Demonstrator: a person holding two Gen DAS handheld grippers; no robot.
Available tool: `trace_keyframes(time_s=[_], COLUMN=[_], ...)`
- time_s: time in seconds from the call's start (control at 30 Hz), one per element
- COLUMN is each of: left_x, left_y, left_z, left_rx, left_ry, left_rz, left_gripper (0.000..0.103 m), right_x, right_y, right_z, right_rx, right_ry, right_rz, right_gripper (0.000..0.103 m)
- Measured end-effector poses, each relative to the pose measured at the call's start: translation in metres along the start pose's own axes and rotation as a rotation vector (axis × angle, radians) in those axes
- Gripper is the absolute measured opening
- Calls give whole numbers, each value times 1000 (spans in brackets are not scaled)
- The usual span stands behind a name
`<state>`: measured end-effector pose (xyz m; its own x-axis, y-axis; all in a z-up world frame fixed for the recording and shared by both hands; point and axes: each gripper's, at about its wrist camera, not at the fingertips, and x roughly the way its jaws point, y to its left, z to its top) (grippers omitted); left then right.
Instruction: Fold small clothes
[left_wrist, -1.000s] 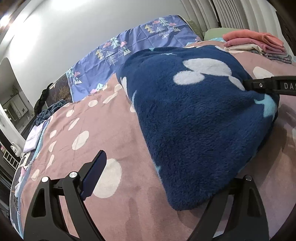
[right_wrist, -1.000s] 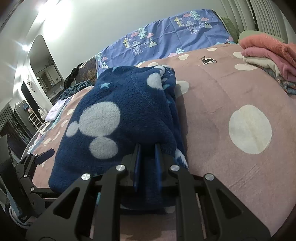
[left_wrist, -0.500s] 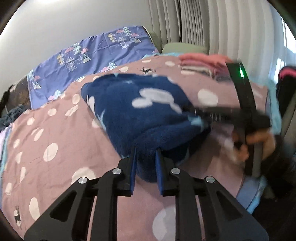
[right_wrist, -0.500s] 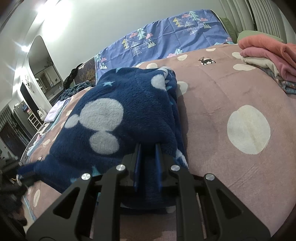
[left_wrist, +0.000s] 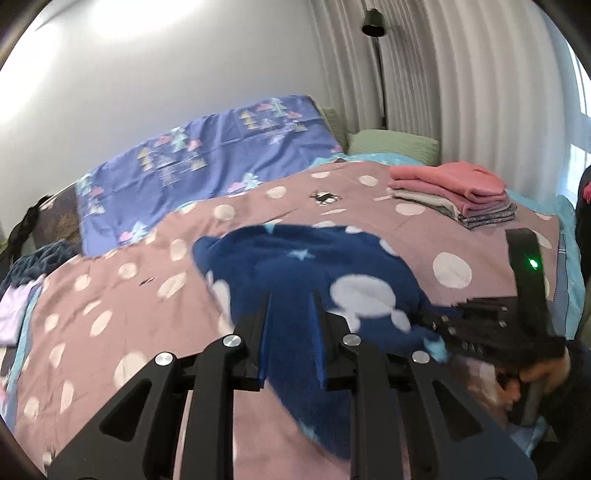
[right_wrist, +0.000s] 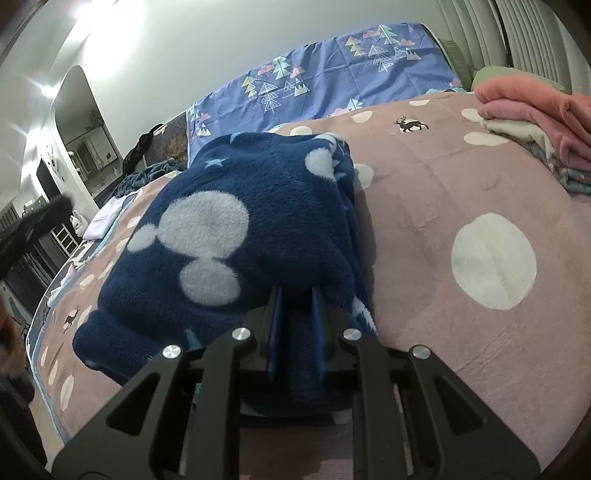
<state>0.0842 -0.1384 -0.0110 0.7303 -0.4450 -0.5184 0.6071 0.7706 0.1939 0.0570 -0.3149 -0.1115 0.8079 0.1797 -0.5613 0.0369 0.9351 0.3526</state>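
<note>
A navy fleece garment with pale mouse-head spots and stars lies folded on the pink spotted bedcover. My left gripper has its fingers close together over the garment's near edge, with fleece between them. My right gripper is shut on the garment at its near right corner. The right gripper also shows in the left wrist view, held by a hand at the garment's right side.
A stack of folded clothes, pink on top, sits at the far right of the bed. A purple sheet with tree prints hangs at the head. A dark blue cloth lies at the far left.
My left gripper was open at the garment's left side, then swung round to its near edge and closed on the fleece. The right gripper has kept its hold.
</note>
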Motion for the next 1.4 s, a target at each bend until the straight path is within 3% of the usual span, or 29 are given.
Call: trace_keyframes(time_s=[0.1, 0.13, 0.17, 0.23, 0.63, 0.77, 0.97, 1.07, 1.1, 1.13, 1.2, 1.3, 1.4], left_x=[45, 69, 92, 91, 73, 65, 71, 110, 143, 165, 175, 170, 170], left_y=[-6, -10, -19, -31, -21, -9, 19, 42, 53, 57, 63, 53, 55], left_z=[-4, -15, -33, -44, -43, -25, 18, 26, 15, 1, -13, -10, -8], left_rx=[64, 101, 155, 225, 121, 74, 35, -34, -72, -86, -111, -55, -67], left_ry=[73, 147, 169, 128, 105, 86, -7, 58, 163, 220, 204, 210, 217], left_rz=[-6, 6, 58, 125, 105, 39, 33, 52, 38, 8, -39, -5, -11], left_gripper=[43, 45, 45, 43, 41, 41, 41, 40, 43, 43, 43, 41, 41], right_x=[-1, -2, -2, -1, -1, -3, -1, 0, 0, -1, 0, 2, 1], right_y=[4, 6, 8, 14, 22, 26, 35, 34, 35, 35, 39, 44, 45], right_z=[0, 0, -1, -1, -3, -3, -4, -3, -2, -2, -1, -2, 2], right_rx=[-8, -15, -21, -47, -93, -120, -170, -167, -168, -172, -187, -214, -220], right_ry=[1, 0, 1, 5, 2, 2, 11, 16, 16, 13, 11, 18, 36], right_rz=[-11, -22, -35, -57, -99, -138, -188, -186, -186, -179, -185, -218, -221], right_gripper=[16, 16, 16, 16, 17, 17, 17, 17, 17, 17, 17, 17, 17])
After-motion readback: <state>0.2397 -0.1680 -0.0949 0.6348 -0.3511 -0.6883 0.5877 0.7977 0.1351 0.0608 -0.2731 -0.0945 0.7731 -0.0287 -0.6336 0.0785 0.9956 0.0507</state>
